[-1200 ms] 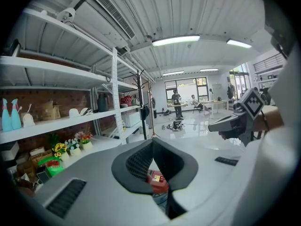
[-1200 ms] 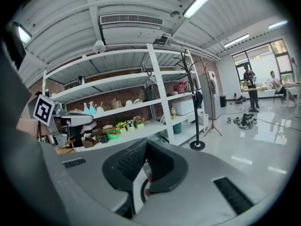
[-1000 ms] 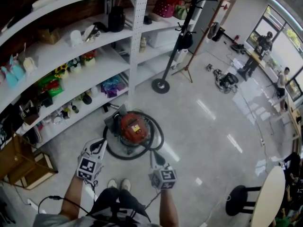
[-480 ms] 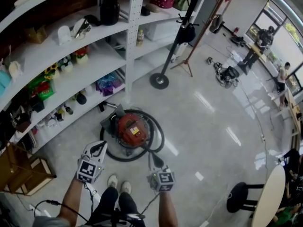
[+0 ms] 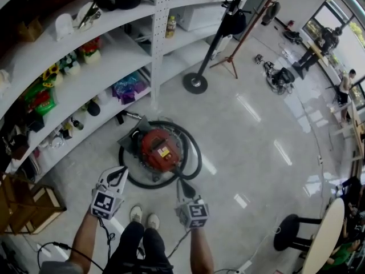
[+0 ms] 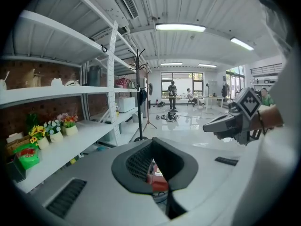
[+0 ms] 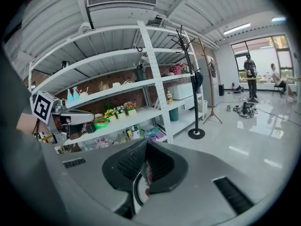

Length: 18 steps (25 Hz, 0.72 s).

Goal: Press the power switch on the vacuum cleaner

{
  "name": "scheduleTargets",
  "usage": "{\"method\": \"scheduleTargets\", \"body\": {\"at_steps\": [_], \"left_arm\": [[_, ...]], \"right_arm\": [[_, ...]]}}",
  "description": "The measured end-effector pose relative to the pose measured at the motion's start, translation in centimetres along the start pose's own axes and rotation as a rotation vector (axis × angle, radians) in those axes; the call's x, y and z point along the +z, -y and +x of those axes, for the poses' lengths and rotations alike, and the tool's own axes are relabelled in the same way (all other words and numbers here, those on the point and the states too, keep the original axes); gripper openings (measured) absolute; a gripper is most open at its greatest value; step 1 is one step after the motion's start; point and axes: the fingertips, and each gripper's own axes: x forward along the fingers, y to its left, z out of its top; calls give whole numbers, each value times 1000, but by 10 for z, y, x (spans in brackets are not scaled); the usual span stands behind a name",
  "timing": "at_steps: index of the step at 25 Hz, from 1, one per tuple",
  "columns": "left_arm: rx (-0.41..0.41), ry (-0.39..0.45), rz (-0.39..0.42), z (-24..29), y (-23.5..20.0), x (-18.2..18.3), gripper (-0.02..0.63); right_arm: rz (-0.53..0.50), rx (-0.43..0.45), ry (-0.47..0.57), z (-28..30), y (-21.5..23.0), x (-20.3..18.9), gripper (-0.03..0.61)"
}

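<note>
The red vacuum cleaner [image 5: 159, 150] stands on the floor ahead of my feet, ringed by its black hose [image 5: 193, 156]. In the head view my left gripper [image 5: 120, 173] hovers shut at the vacuum's near left, above the hose. At the near right my right gripper [image 5: 182, 185] is shut too, its tip by the hose. Neither touches the vacuum body. In the left gripper view the left gripper [image 6: 153, 140] has its jaws together, and a bit of the red vacuum [image 6: 159, 181] shows through the hollow between the pads. The right gripper [image 7: 146, 143] looks the same in its own view.
White shelving [image 5: 85, 90] full of small items runs along the left and back. A coat stand's round base [image 5: 195, 83] sits beyond the vacuum. A wooden crate [image 5: 28, 204] is at the near left, a black stool [image 5: 285, 233] and round table [image 5: 325, 238] at the near right. My shoes [image 5: 142, 214] are just behind the grippers.
The head view has drifted, so the shelves and coat stand sit higher in frame. Both grippers stay shut in much the same places beside the vacuum.
</note>
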Motion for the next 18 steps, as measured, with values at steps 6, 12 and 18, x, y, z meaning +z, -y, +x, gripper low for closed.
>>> {"method": "scheduleTargets", "body": {"at_steps": [6, 12, 18], "left_arm": [[5, 10, -103, 25, -4, -21, 8], [-44, -49, -34, 56, -3, -72, 8], [-76, -73, -44, 84, 0, -114, 8]], "right_arm": [[11, -13, -32, 29, 17, -26, 12], [16, -6, -65, 64, 31, -61, 12], [25, 8, -101, 99, 42, -104, 12]]}}
